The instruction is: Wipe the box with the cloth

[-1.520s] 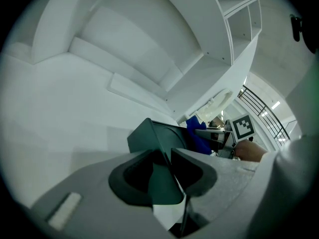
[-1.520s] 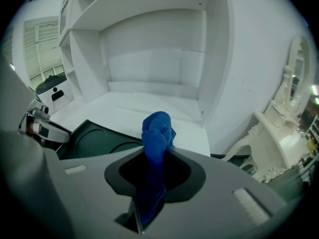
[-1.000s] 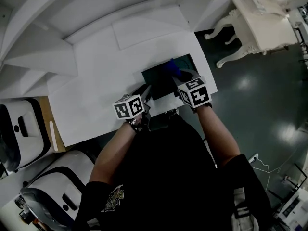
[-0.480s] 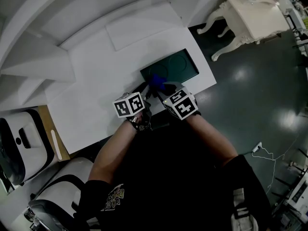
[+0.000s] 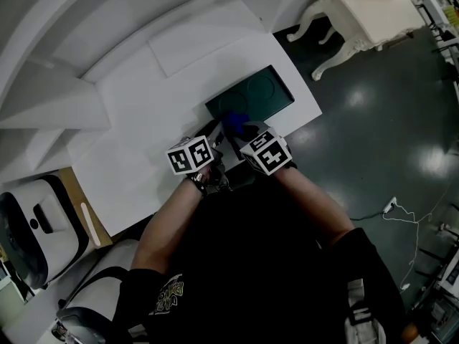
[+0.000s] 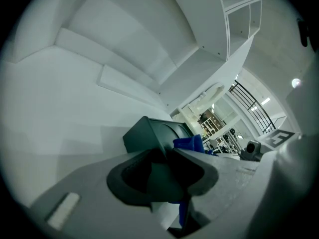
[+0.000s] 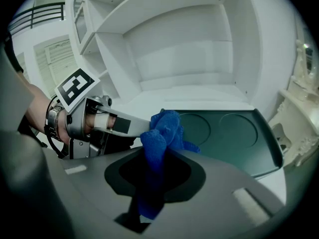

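Desk (image 5: 143, 135) in white is carrying a flat dark-green box (image 5: 267, 92) near its right-hand end, and the person is leaning over it with a tool in each hand. The left hand-held gripper (image 6: 167, 166) is sitting at the box's near left corner, and its jaws appear to be clamped on that edge, holding the box steady. The right hand-held gripper (image 7: 155, 166) is gripping a blue cloth (image 7: 162, 133) tightly, with the bunched end sticking out past the jaws and resting on the box's top.

Over the last second the cloth has been travelling across the lid, from nearer the middle toward the near left corner, so that it is now lying just beside the left tool's tip. Judging by that, a wiping stroke is finishing at this end, while the right-hand part of the top is lying uncovered and may be needing a further pass.

Two round hollows (image 7: 238, 131) are showing side by side in the box's top, and nothing is sitting in either. The box is staying closed, so what it is holding inside cannot be told.
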`<action>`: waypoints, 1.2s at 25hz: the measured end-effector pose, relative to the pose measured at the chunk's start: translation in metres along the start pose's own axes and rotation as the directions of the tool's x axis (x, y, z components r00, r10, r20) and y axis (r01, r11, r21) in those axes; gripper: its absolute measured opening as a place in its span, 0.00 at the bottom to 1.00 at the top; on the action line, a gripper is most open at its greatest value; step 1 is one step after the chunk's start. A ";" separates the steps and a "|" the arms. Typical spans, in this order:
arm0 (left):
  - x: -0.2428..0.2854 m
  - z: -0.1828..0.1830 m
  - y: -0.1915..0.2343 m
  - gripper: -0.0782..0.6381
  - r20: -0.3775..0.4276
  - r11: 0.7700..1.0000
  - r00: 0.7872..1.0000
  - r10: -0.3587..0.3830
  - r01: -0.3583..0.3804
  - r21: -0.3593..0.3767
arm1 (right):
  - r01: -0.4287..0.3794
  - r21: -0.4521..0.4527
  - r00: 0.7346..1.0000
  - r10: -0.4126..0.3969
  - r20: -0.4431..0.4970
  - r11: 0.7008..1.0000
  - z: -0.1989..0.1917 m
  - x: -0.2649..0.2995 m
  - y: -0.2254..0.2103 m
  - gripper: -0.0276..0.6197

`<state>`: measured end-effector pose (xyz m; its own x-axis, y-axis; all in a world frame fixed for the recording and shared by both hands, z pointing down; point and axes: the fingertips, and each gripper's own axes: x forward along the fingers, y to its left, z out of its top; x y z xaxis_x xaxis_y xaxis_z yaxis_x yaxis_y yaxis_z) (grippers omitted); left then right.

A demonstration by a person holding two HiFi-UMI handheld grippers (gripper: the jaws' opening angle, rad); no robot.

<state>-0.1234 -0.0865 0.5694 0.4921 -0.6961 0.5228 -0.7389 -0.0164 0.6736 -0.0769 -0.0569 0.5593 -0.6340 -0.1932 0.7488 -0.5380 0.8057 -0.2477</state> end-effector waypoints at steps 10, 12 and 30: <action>-0.001 0.001 0.001 0.31 -0.022 1.000 1.000 0.000 0.001 0.021 | 0.062 0.047 0.998 -0.062 -0.002 0.997 -0.008 -0.022 -0.055 0.19; -0.001 0.001 0.001 0.31 -0.023 1.000 1.000 -0.001 0.002 0.020 | 0.085 0.066 0.996 -0.085 -0.002 0.994 -0.012 -0.029 -0.075 0.19; 0.000 0.002 -0.001 0.32 -0.039 0.999 0.999 0.017 -0.015 0.039 | 0.174 0.110 0.984 -0.176 0.001 0.978 -0.028 -0.071 -0.165 0.18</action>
<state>-0.1240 -0.0877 0.5678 0.4973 -0.6679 0.5537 -0.7634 -0.0337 0.6450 0.0726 -0.1607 0.5646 -0.5301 -0.3322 0.7801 -0.6984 0.6929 -0.1796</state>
